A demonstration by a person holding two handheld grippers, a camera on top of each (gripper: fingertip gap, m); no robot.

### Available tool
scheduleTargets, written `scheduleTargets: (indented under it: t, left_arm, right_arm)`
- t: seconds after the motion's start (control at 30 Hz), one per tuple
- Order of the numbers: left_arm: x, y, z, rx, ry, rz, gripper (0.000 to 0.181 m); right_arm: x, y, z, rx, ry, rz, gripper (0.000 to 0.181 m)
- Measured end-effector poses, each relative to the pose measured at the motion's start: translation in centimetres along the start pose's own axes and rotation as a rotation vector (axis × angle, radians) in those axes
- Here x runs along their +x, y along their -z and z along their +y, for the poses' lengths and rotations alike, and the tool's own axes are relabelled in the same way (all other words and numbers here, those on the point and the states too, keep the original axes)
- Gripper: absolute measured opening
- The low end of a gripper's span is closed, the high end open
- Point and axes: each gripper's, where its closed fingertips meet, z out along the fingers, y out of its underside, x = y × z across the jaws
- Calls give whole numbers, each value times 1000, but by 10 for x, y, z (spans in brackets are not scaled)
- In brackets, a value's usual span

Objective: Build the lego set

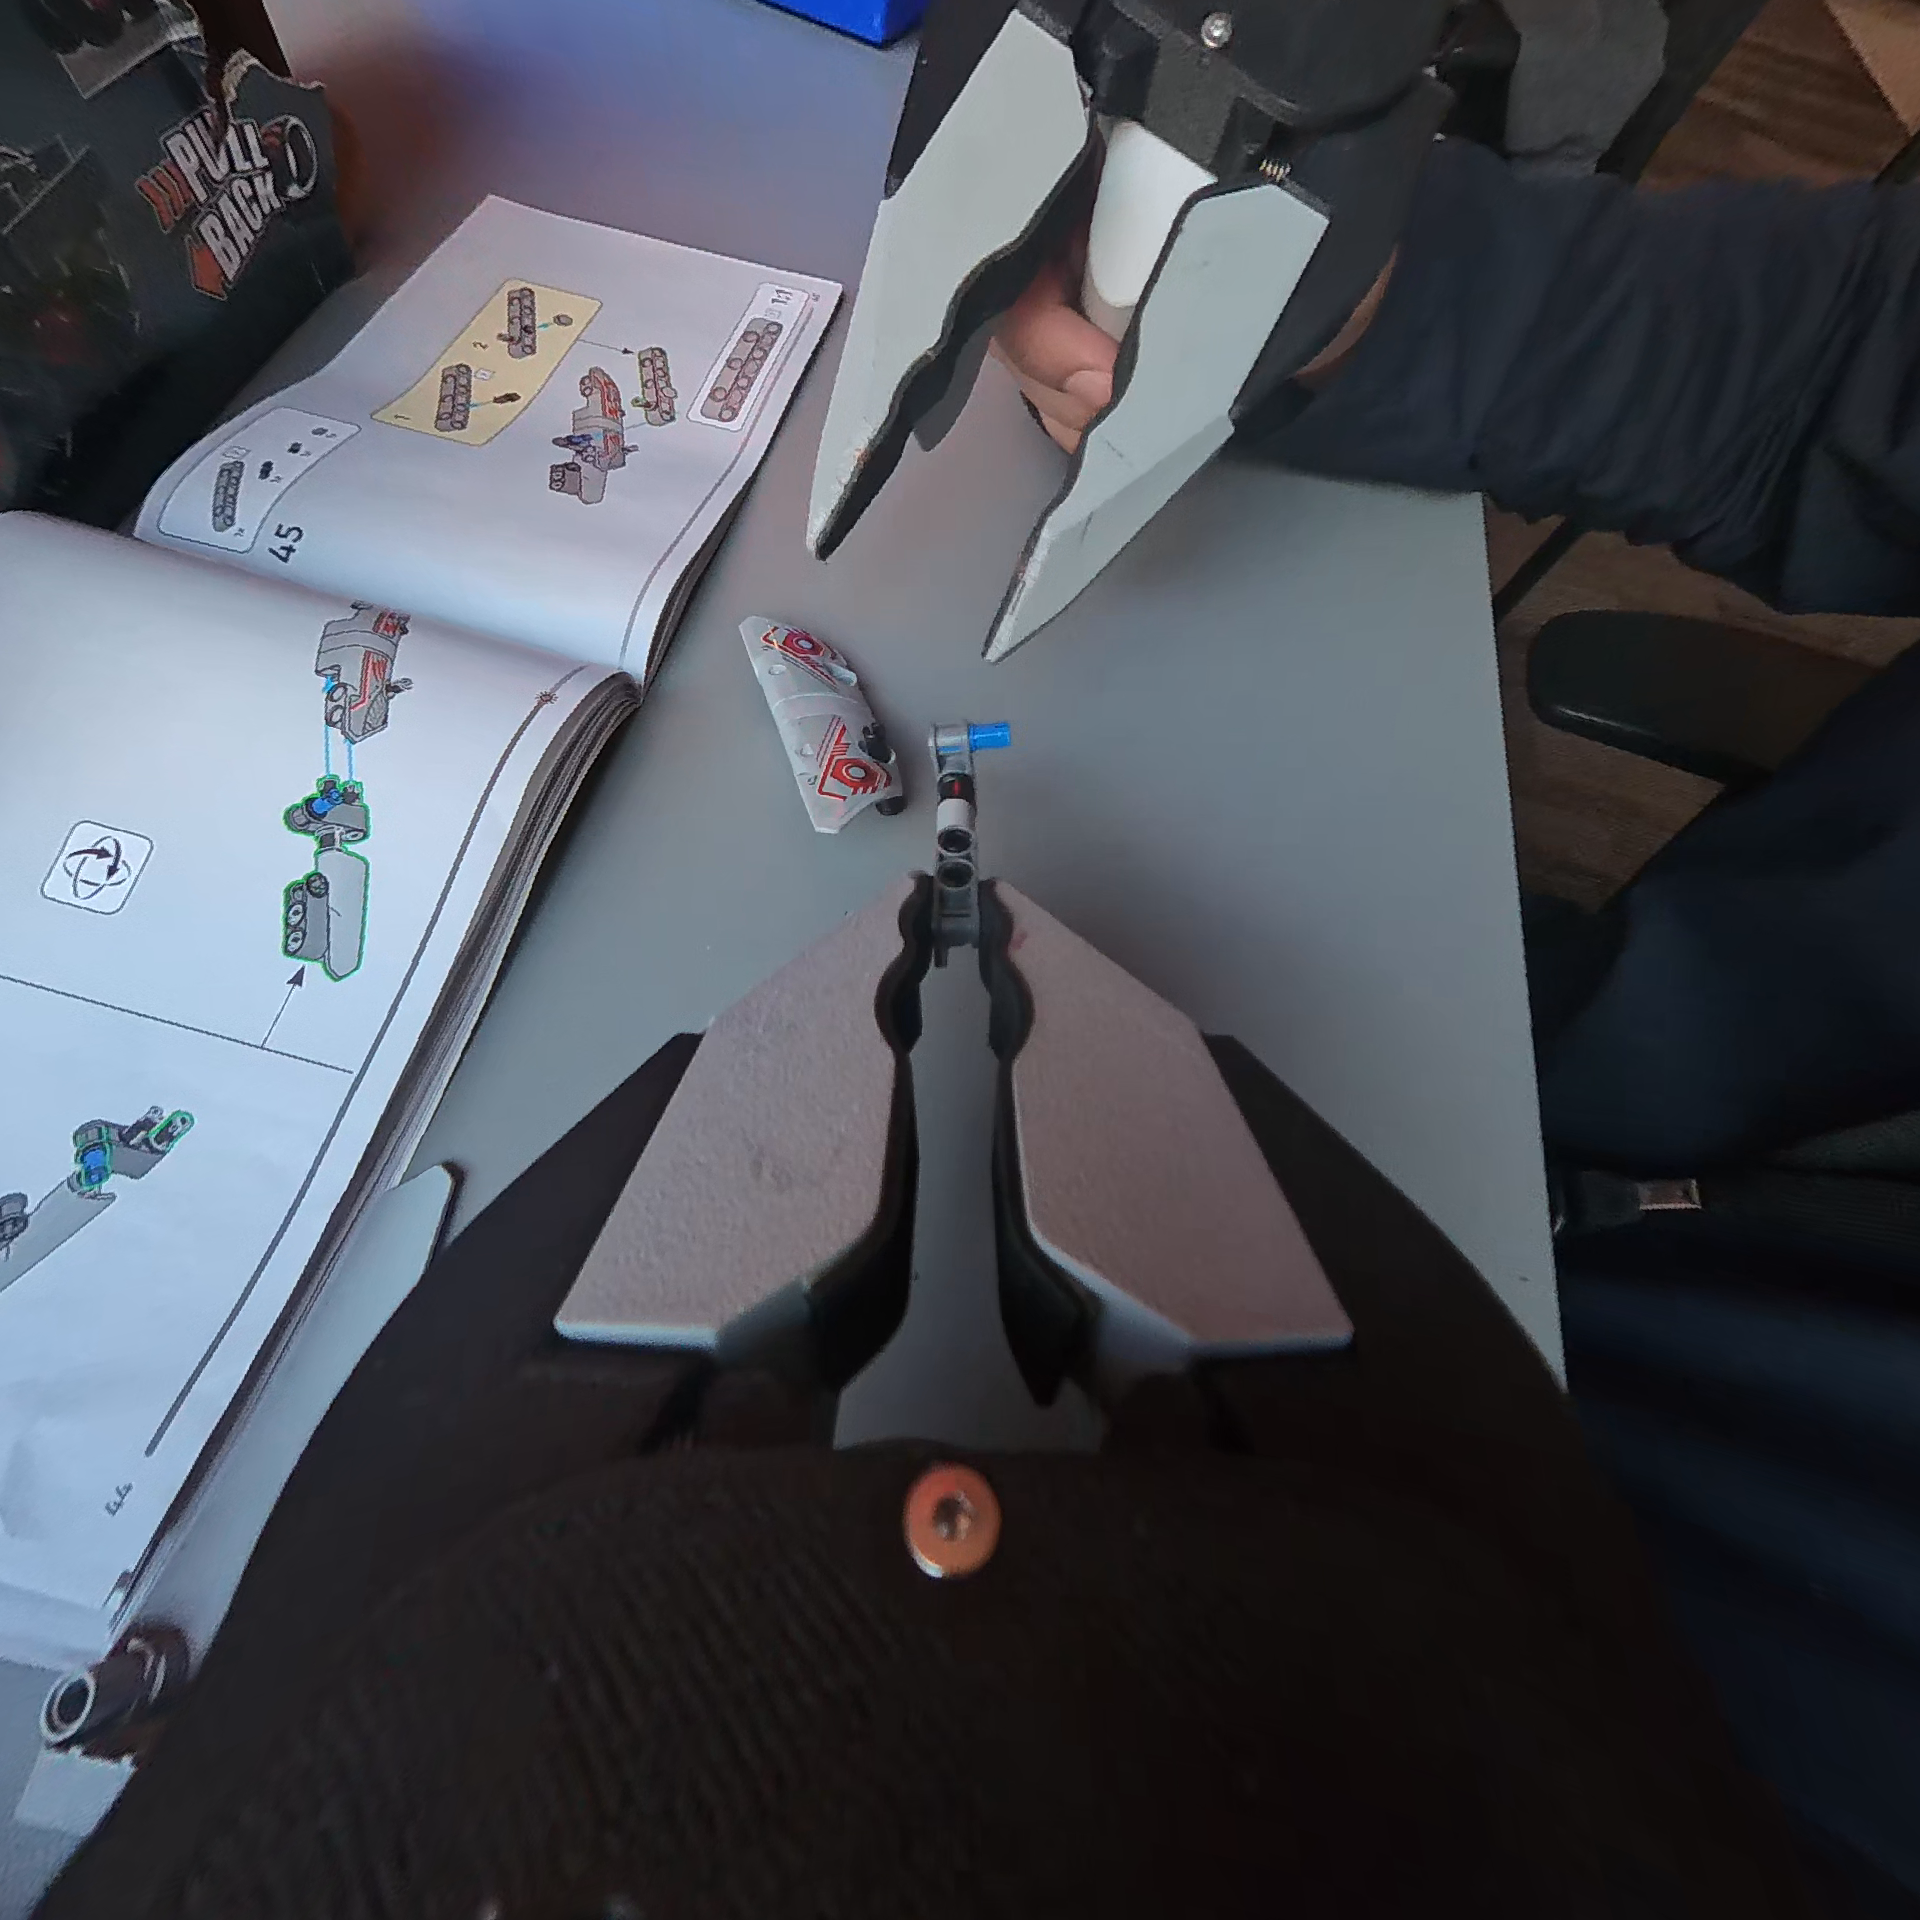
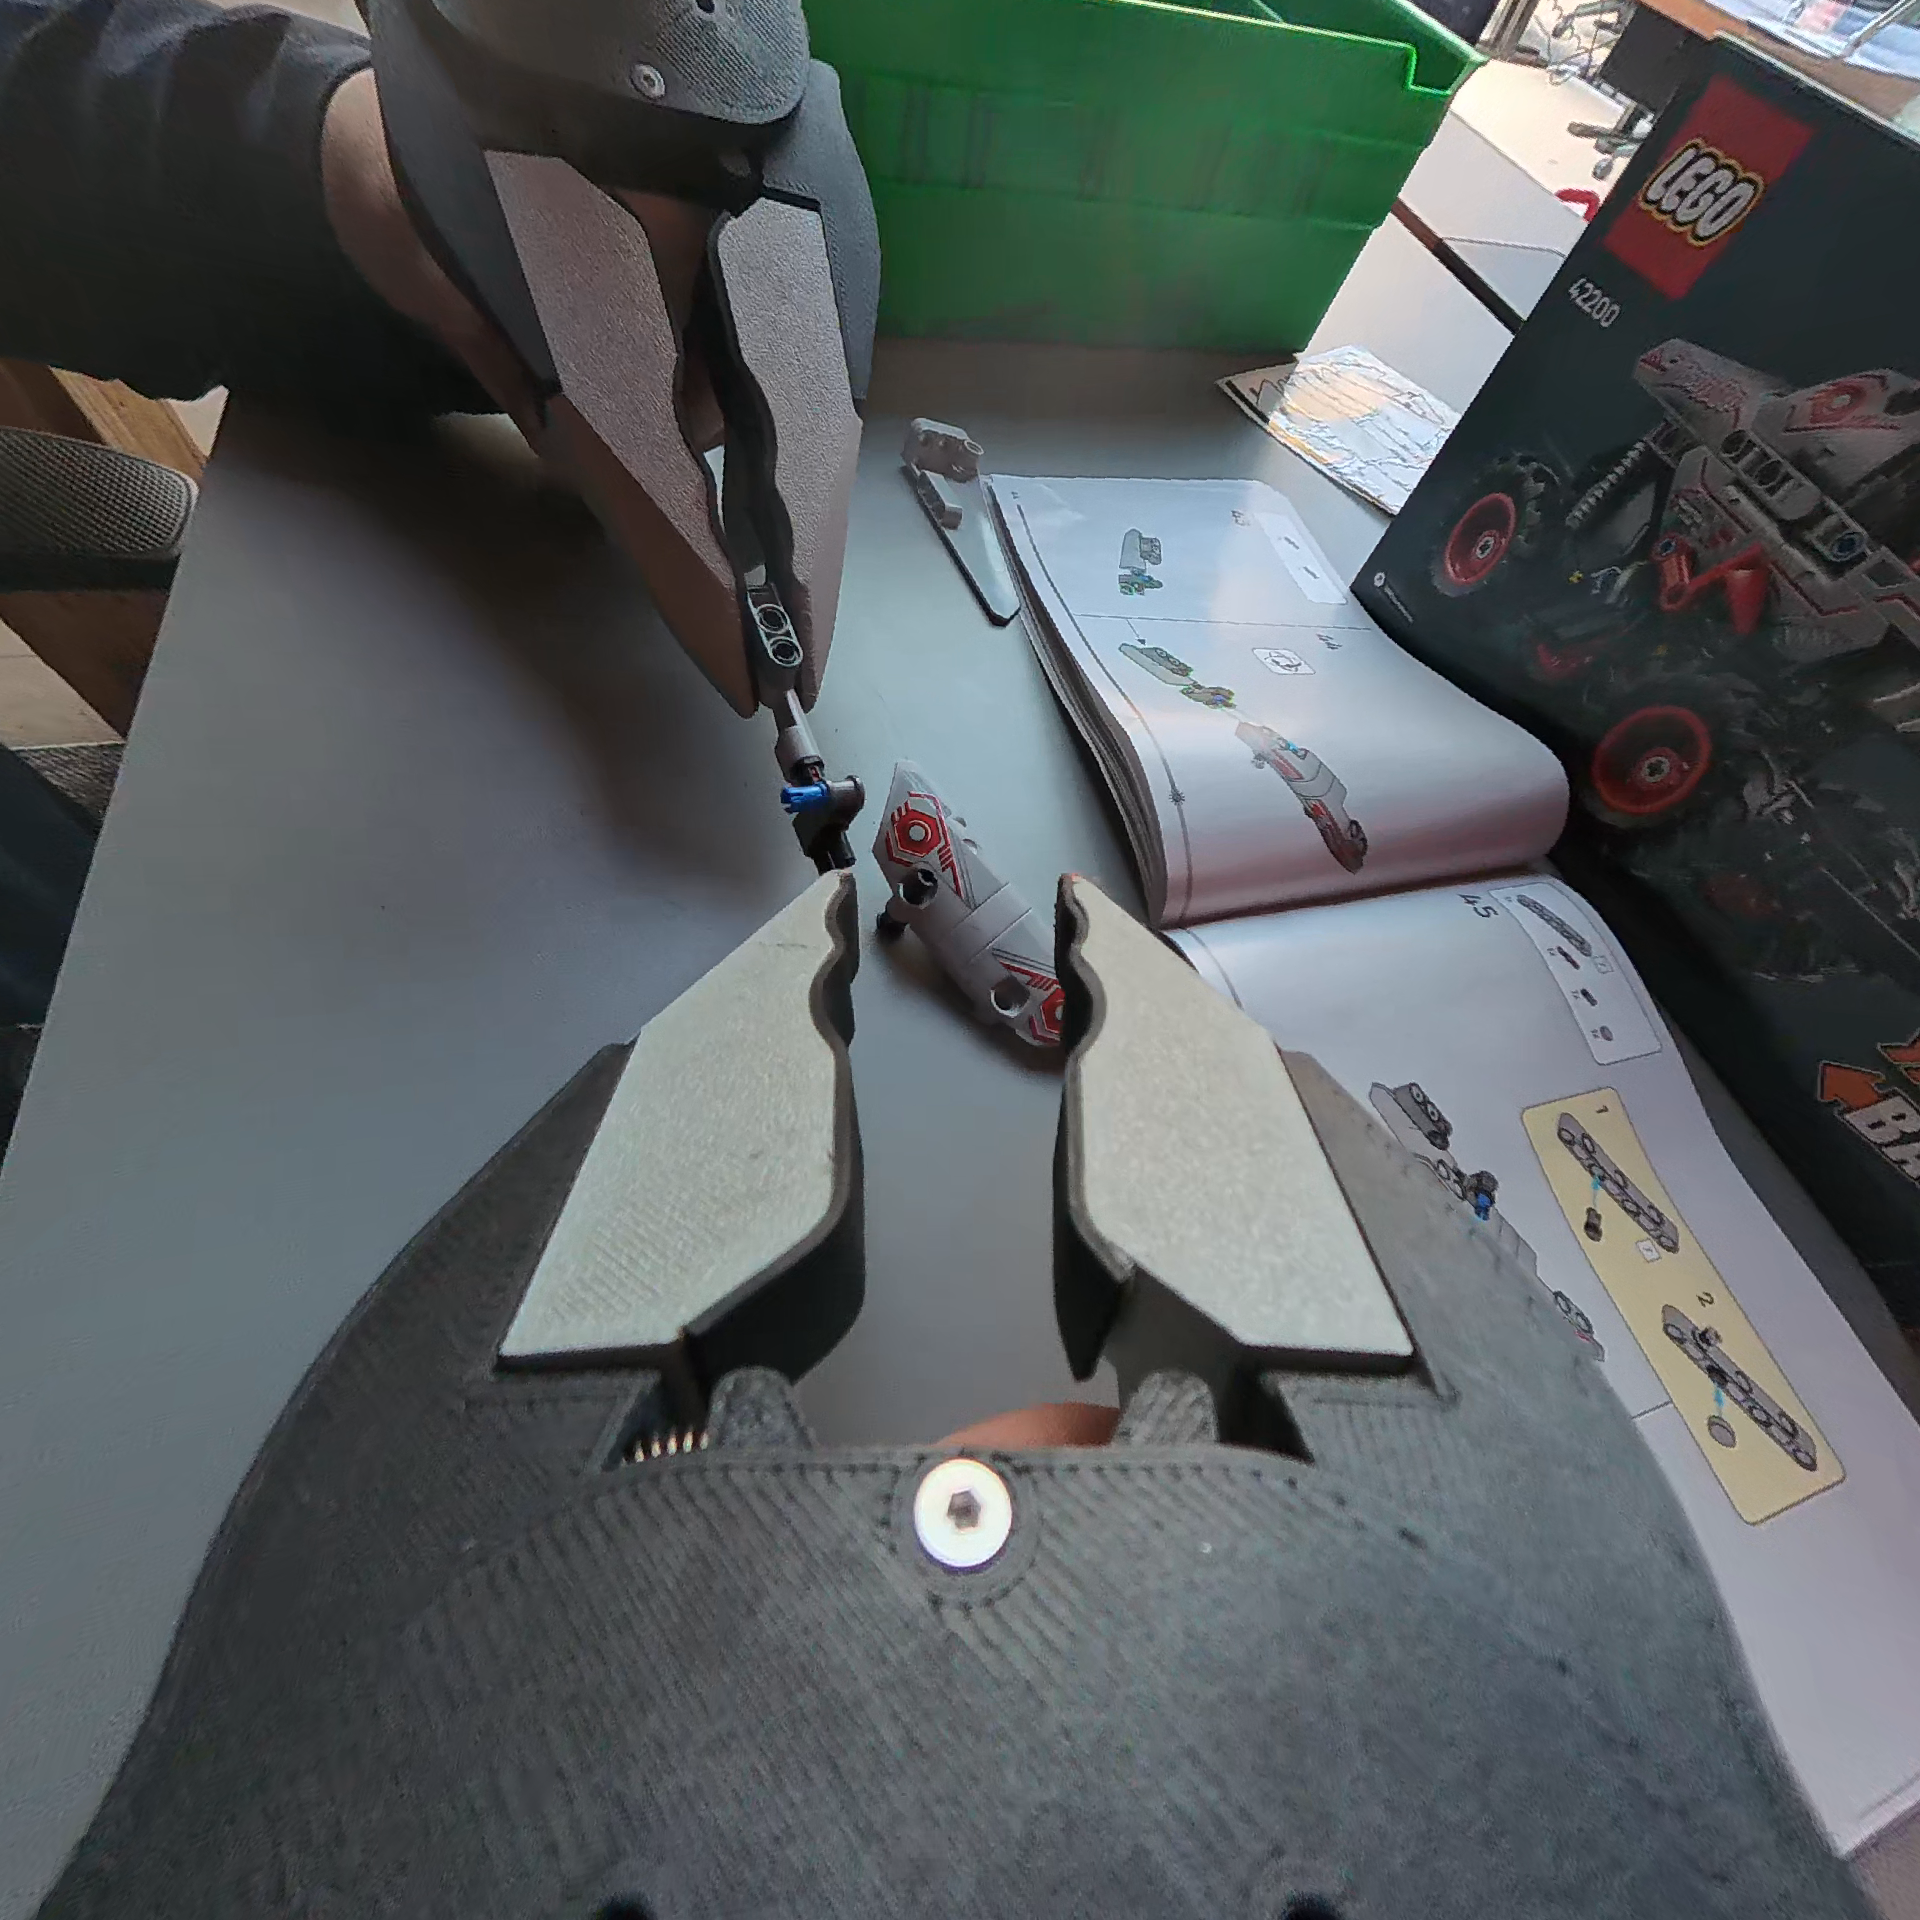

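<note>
My left gripper (image 1: pixel 954 902) is shut on a small grey lego arm assembly (image 1: pixel 956 821) with a blue pin at its far end, held just above the grey table. It also shows in the right wrist view (image 2: pixel 800 769), held by the left gripper (image 2: pixel 777 665). A white curved lego panel with red markings (image 1: pixel 826 727) lies on the table left of the assembly. In the right wrist view the panel (image 2: pixel 966 914) lies between and just beyond my open right gripper (image 2: pixel 956 914). The right gripper (image 1: pixel 904 603) hangs open and empty above the panel.
An open instruction booklet (image 1: pixel 312 779) lies at the left of the table, seen also in the right wrist view (image 2: pixel 1351 935). The lego box (image 2: pixel 1714 520) stands beyond it. A green bin (image 2: pixel 1122 156) and a grey lego part (image 2: pixel 945 447) sit at the back. The table edge (image 1: pixel 1507 831) is near. Tip to tip, the grippers are about 6 cm apart.
</note>
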Motion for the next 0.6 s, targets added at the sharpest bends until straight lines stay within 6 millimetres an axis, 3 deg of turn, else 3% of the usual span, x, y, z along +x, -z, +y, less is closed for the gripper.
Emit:
scheduleTargets:
  t: [0.6]
  left_arm:
    - [1,1,-1,5,-5,-3,5]
  right_arm:
    - [2,0,2,-6,5,10,35]
